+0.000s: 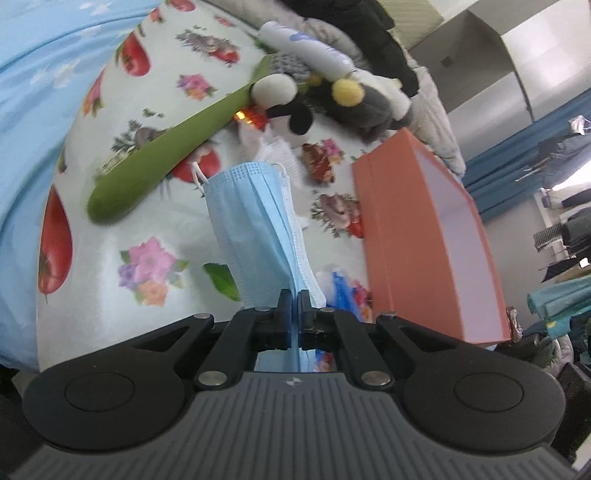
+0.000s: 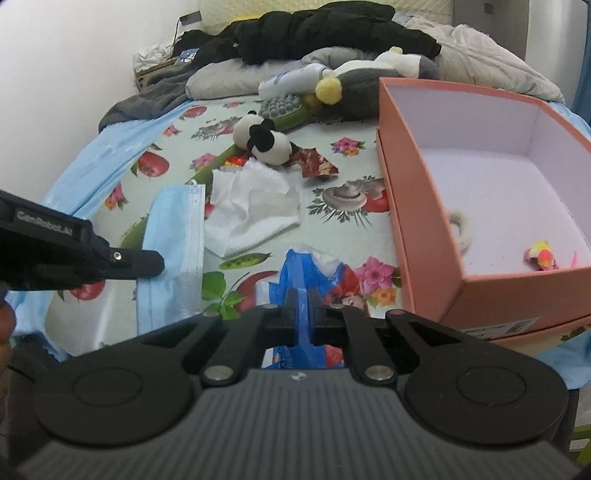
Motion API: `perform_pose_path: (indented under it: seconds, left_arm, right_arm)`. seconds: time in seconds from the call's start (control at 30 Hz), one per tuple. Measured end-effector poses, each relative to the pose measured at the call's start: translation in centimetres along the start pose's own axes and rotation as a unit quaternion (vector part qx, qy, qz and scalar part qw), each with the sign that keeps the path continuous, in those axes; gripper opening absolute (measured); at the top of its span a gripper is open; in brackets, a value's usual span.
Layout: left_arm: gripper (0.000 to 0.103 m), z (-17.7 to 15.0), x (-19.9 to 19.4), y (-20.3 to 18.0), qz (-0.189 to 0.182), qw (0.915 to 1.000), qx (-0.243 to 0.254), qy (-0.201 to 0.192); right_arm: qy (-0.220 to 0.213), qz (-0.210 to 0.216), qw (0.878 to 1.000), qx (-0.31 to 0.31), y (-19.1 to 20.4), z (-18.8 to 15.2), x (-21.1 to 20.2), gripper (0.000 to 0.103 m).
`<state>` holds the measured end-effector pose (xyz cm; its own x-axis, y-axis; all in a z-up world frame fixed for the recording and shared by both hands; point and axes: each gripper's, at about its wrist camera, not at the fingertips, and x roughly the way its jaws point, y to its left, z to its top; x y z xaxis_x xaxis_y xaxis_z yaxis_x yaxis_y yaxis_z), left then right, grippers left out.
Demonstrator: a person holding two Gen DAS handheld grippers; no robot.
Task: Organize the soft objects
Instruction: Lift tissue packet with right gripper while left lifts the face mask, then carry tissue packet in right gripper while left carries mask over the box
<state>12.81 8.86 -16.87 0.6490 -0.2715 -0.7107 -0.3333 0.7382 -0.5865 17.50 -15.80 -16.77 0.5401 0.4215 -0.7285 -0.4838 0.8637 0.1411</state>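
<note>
- The scene is a bed covered by a printed cloth (image 2: 332, 206) of tomatoes, flowers and mushrooms, with a pale blue sheet (image 2: 110, 151) showing along its edge and a white wall behind.
- The landmark is the orange box (image 2: 443, 236), open on top with a pale lilac lining; it sits on the printed cloth at the right of both views.
- Inside the orange box lie a small yellow and pink toy (image 2: 540, 254) and a pale fuzzy ring (image 2: 460, 225), the ring against the box's near-left wall.
- The left gripper (image 1: 294, 297) has its jaws closed on the lower end of a blue face mask (image 1: 255, 221), which stands up from them just left of the orange box.
- The right gripper (image 2: 303, 295) has its jaws clamped on a blue plastic bag (image 2: 306, 273), just beside the box's near-left corner.
- In the right wrist view the left gripper reaches in from the far left, its tip against the face mask.
- A crumpled white cloth (image 2: 251, 206) lies left of the orange box, between it and the mask.
- A panda plush (image 2: 264, 142) lies beyond the white cloth, touching a long green object (image 1: 166, 155).
- A grey plush with a yellow pompom (image 2: 328, 90) rests near the box's far-left corner.
- Black and grey clothing (image 2: 317, 33) is heaped behind the box at the head of the bed.
</note>
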Motion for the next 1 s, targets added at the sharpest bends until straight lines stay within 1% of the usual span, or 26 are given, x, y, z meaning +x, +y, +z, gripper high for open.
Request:
perform_pose_path:
  seconds: [0.1,0.2,0.23,0.27,0.3,0.47,0.6,0.67,0.7,0.73,0.77,0.87,1.0]
  left_arm:
    - [0.003,0.1,-0.4,-0.5,-0.007,1.0,0.004,-0.002]
    - [0.003,0.1,-0.7,-0.9,-0.01,0.9999,0.009,-0.002]
    - [0.003,0.0,-0.8,-0.9,-0.011,0.9999,0.01,-0.002]
    - [0.003,-0.1,-0.9,-0.9,-0.011,0.9999,0.01,-0.002]
    - [0.003,-0.1,-0.9,-0.9,-0.011,0.9999,0.01,-0.002]
    - [0.003,0.0,-1.2,-1.0,-0.009,0.9999,0.012,-0.003]
    - [0.003,0.3,-1.4,-1.2,-0.006,0.9998,0.019,-0.006]
    - [0.003,0.4,-1.5,-1.3,-0.006,0.9997,0.021,-0.007]
    - [0.003,0.4,-1.5,-1.4,-0.007,0.9997,0.022,-0.007]
    - [0.003,0.4,-1.6,-1.4,-0.007,0.9996,0.024,-0.008]
    - [0.003,0.5,-1.6,-1.5,-0.007,0.9996,0.026,-0.008]
    - [0.003,0.6,-1.8,-1.8,-0.007,0.9994,0.031,-0.011]
    - [0.003,0.8,-2.0,-2.6,-0.007,0.9987,0.05,-0.011]
  right_arm:
    - [0.006,0.007,1.0,0.018,-0.6,0.0,0.1,0.01]
    - [0.019,0.004,0.999,0.035,-1.1,-0.1,0.7,0.016]
    - [0.024,0.003,0.999,0.035,-1.2,-0.2,1.1,0.024]
    - [0.029,0.003,0.999,0.034,-1.3,-0.3,1.4,0.034]
    - [0.032,0.005,0.999,0.034,-1.3,-0.4,1.7,0.037]
    - [0.041,0.018,0.999,0.012,-0.4,-0.8,3.3,0.038]
    - [0.051,0.019,0.999,0.0,0.1,-1.0,4.6,0.038]
    - [0.053,0.021,0.998,-0.01,0.3,-1.0,4.9,0.035]
    - [0.058,0.021,0.998,-0.012,0.4,-1.0,5.2,0.031]
    - [0.063,0.025,0.998,-0.013,0.4,-1.1,5.5,0.019]
    - [0.066,0.03,0.997,-0.015,0.5,-1.1,5.6,0.015]
    - [0.06,0.026,0.997,-0.027,0.9,-1.1,5.5,0.008]
    - [0.041,0.022,0.999,-0.028,0.8,-0.4,4.2,0.006]
